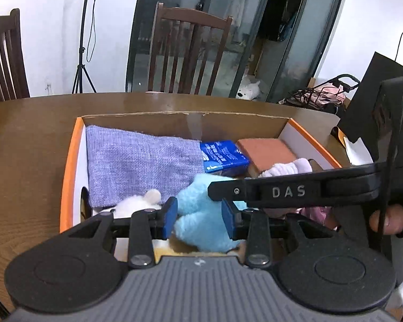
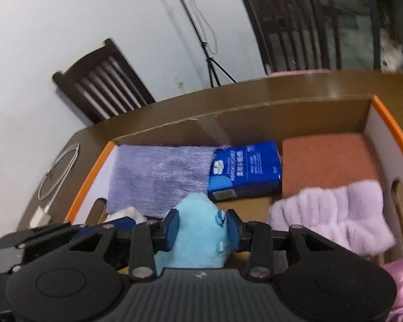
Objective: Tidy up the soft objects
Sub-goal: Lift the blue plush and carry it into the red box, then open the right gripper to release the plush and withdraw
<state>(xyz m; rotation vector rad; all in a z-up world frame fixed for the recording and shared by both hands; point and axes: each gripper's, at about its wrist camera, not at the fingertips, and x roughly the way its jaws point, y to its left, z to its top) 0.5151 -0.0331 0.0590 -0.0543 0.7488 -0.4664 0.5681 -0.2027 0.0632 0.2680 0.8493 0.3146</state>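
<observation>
A lived-in home dining room: dark wooden chairs (image 1: 186,51) around a brown table (image 1: 27,139), a glass-doored cabinet (image 1: 228,26) at the far wall (cluttered inside).

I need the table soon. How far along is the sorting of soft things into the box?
Done: purple towel, tissue pack, sponge and lilac fluffy cloth lie in the box. In hand: both the left gripper and right gripper hold the blue plush over it. Left: releasing it.

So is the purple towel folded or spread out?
Folded flat: the purple towel lies as a neat rectangle along the box floor's left side.
</observation>
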